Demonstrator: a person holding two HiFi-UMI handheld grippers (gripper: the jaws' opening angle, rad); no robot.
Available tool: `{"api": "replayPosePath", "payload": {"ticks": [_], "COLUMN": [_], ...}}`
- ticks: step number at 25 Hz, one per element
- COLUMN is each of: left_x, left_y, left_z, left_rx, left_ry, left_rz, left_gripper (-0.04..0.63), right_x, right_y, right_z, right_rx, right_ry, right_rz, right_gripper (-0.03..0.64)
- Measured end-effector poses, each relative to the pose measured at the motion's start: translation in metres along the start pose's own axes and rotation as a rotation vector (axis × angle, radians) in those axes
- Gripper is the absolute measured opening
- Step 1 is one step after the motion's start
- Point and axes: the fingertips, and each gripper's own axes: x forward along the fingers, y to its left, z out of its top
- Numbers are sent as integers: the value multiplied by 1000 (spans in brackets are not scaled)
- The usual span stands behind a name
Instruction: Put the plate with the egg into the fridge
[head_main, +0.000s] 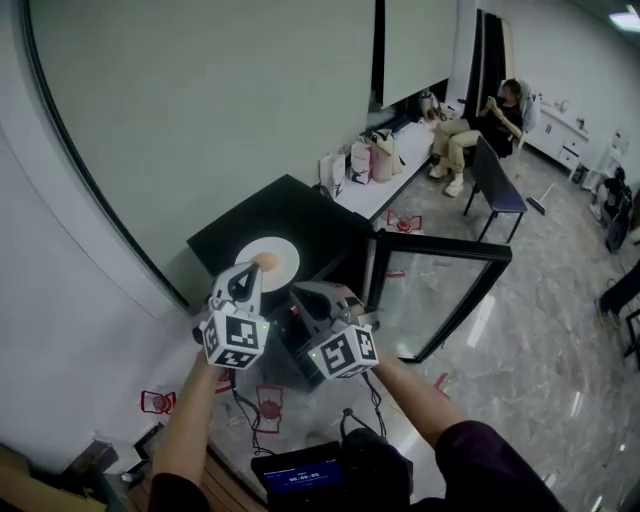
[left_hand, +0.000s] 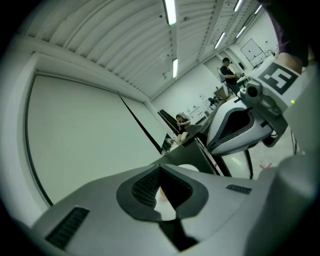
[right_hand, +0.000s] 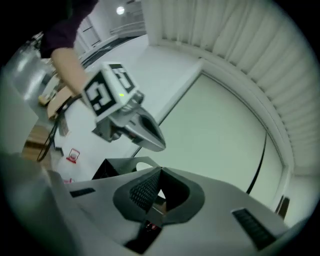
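I hold both arms out ahead of me and low, forearms bare, elbows slightly bent, each hand wrapped round its tool just behind the marker cube. My left tongs (head_main: 253, 269) reach the farther of the two. Their tip sits over the near left edge of the plate (head_main: 287, 266), right beside the egg (head_main: 266, 262); I cannot tell whether it touches either. In the left gripper view the left tongs (left_hand: 160, 168) have their jaws closed, tips meeting with nothing pinched between them. The white plate (left_hand: 189, 168) shows past them and through the small gap behind the tips.

My right tongs (head_main: 298, 291) hang just to the right of the left and a little nearer to me. They tilt down towards the near right corner of the fridge (head_main: 290, 212). In the right gripper view the right tongs (right_hand: 159, 173) are closed too, tips together and empty.

The plate with the egg on it lies on the black top of the fridge, not inside. The egg rests at the plate's near left side. The fridge's glass door (head_main: 440, 246) stands swung open to the right.

Far off on the right a person (head_main: 482, 122) sits on a chair, and bags (head_main: 370, 160) stand on a white counter beyond the fridge.
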Motion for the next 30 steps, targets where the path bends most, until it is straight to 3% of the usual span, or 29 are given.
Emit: {"api": "replayPosePath", "payload": {"ticks": [7,10,14,20,30], "left_x": [74,96,115,113,105], "left_y": [48,46,39,29,1], "left_z": [-73,-102,-122,-128,-106], "left_rx": [120,126,108,83,108], "left_ry": [287,410,488,537,474], "left_rz": [-255,-337,-388,-437,-493], "left_gripper": [10,11,10,10,10], "right_x": [23,23,23,14,6], "right_y": [39,40,35,31,38], "right_z": [-14,-19,-29,-37,-54], "right_rx": [-488,-564,-606,-667,-749], "right_ry": [56,64,68,102,142], "right_rz": [180,214,243,264,287], "right_gripper": [8,8,11,78,81]}}
